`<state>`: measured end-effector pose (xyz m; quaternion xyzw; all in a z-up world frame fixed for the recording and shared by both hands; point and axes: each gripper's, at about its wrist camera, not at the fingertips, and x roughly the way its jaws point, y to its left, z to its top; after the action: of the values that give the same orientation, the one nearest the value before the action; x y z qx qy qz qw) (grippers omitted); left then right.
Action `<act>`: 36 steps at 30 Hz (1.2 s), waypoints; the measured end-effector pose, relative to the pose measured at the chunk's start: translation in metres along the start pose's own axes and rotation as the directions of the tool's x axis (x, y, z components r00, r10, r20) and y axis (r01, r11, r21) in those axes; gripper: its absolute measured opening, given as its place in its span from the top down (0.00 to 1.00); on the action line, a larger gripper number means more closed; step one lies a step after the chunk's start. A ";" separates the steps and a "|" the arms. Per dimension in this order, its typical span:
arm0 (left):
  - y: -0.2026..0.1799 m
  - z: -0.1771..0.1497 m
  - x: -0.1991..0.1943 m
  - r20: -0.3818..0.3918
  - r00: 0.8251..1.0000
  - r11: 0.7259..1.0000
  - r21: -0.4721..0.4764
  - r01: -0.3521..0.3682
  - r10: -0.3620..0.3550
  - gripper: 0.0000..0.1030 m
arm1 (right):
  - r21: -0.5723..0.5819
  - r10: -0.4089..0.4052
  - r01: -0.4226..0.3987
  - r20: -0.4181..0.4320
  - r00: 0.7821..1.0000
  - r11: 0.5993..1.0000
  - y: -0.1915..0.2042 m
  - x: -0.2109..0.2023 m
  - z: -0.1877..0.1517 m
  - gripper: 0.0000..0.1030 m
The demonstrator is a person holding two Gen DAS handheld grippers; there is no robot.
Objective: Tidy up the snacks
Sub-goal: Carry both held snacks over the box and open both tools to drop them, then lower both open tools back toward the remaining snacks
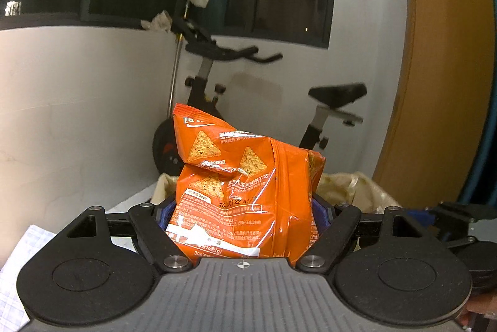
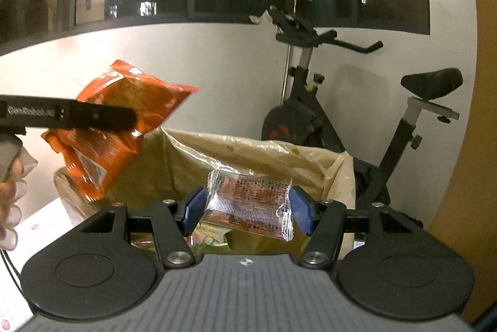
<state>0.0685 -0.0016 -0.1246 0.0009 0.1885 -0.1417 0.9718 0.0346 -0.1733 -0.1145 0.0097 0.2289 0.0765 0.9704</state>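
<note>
My left gripper (image 1: pixel 243 214) is shut on an orange chip bag (image 1: pixel 236 176), its blue pads pressing the crumpled lower half from both sides. In the right wrist view the same orange bag (image 2: pixel 130 95) hangs at the left under a black finger (image 2: pixel 93 114) of the left gripper. My right gripper (image 2: pixel 248 209) is shut on a small clear packet (image 2: pixel 248 201) with red contents, held flat between the blue pads. Both packets hang over a bin lined with a yellowish plastic bag (image 2: pixel 248 145); its rim also shows behind the chip bag as the liner (image 1: pixel 341 186).
An exercise bike (image 2: pixel 326 114) stands against the white wall behind the bin. An orange door or panel (image 1: pixel 441 67) is at the right. A person's hand (image 2: pixel 9 195) grips the left tool. A white checked sheet (image 1: pixel 18 263) lies low at the left.
</note>
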 end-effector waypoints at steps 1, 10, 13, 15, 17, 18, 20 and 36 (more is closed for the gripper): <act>0.004 -0.001 0.003 -0.019 1.000 1.000 -0.002 0.001 -0.001 0.20 | -0.006 -0.003 0.003 -0.008 1.000 1.000 0.000 0.001 -0.001 0.39; 0.030 -0.001 0.009 -0.068 0.998 1.000 -0.010 -0.018 0.018 0.12 | 0.024 -0.036 0.037 -0.031 0.999 0.999 -0.002 -0.006 -0.008 0.28; 0.031 0.001 -0.002 -0.053 0.999 1.000 -0.012 -0.006 0.005 0.12 | 0.043 -0.033 0.034 -0.016 0.999 0.999 -0.002 -0.015 -0.009 0.28; 0.029 0.002 -0.010 -0.039 0.999 1.000 -0.005 -0.006 0.006 0.12 | 0.045 -0.025 0.026 -0.004 1.000 0.999 -0.001 -0.022 -0.009 0.28; 0.029 0.002 -0.020 -0.022 1.000 1.000 0.003 0.000 0.000 0.12 | 0.046 -0.019 0.019 0.011 1.000 0.999 0.001 -0.029 -0.010 0.28; 0.028 0.001 -0.023 -0.017 1.000 1.000 0.007 0.003 -0.003 0.12 | 0.050 -0.015 0.014 0.019 1.000 0.999 0.001 -0.033 -0.011 0.28; 0.030 -0.003 -0.035 -0.008 1.000 1.000 0.018 0.003 -0.003 0.12 | 0.067 -0.006 0.003 0.036 0.999 0.998 0.002 -0.041 -0.013 0.28; 0.043 -0.050 -0.110 0.005 0.995 0.995 0.005 -0.099 0.099 0.12 | 0.103 -0.021 0.011 0.101 0.995 0.995 0.003 -0.094 -0.050 0.28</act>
<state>-0.0360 0.0726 -0.1329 0.0126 0.1857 -0.0940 0.9780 -0.0711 -0.1857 -0.1173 0.0613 0.1827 0.0565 0.9796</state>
